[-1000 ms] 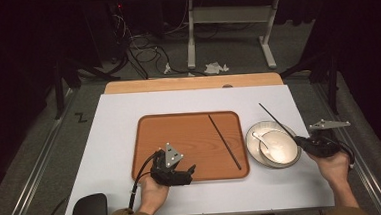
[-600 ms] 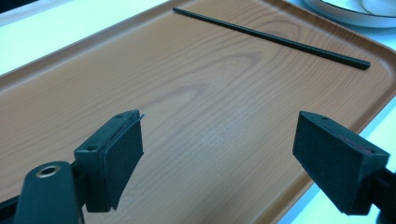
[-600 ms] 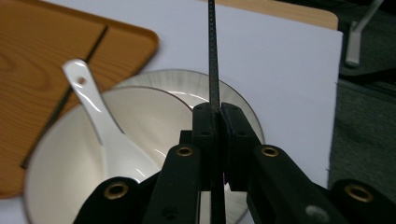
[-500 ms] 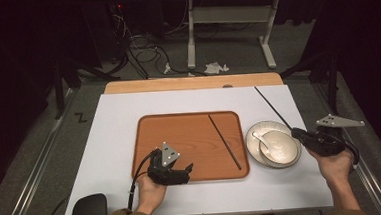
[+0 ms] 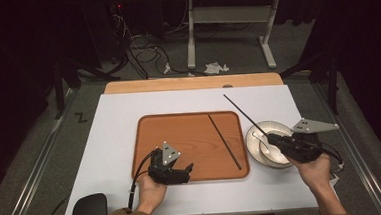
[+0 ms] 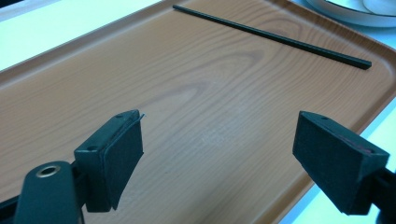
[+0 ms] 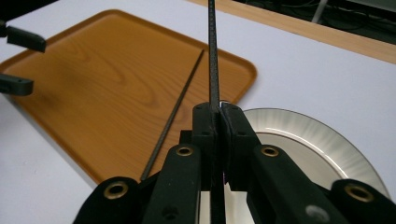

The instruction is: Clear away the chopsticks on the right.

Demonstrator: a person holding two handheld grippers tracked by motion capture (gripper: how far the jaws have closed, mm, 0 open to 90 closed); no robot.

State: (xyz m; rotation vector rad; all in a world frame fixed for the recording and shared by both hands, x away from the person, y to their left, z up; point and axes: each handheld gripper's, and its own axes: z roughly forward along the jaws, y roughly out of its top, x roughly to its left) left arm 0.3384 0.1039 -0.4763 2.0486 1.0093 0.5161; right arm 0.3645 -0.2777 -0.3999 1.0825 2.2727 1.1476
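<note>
The right tongs (image 5: 275,141) were clamped on a thin black chopstick (image 5: 244,115), gripping it near one end so that the rest of the stick slanted away over the white surface (image 5: 115,137), up and to the left in the high view, its far tip above the bare surface beyond the tray's right corner. In the right gripper view the two jaws stood pressed together with the stick rising straight out from between them. The hand (image 5: 315,172) holding those tongs was above the round silvery plate (image 5: 282,128), which sat just beside the right edge of the wooden tray (image 5: 180,133); something pale lay in the plate, too small for me to make out.

A second chopstick (image 5: 224,141) lay flat inside the tray, near its right side, running at a slant from the back toward the front right corner.

The left tongs (image 5: 185,170) were at the tray's front edge, low over the wood, held by the person's left hand (image 5: 151,192). Their jaws stood well apart with nothing between them, the black pads (image 6: 122,149) showing over bare wood grain in the left gripper view, the lying chopstick well apart from them.
</note>
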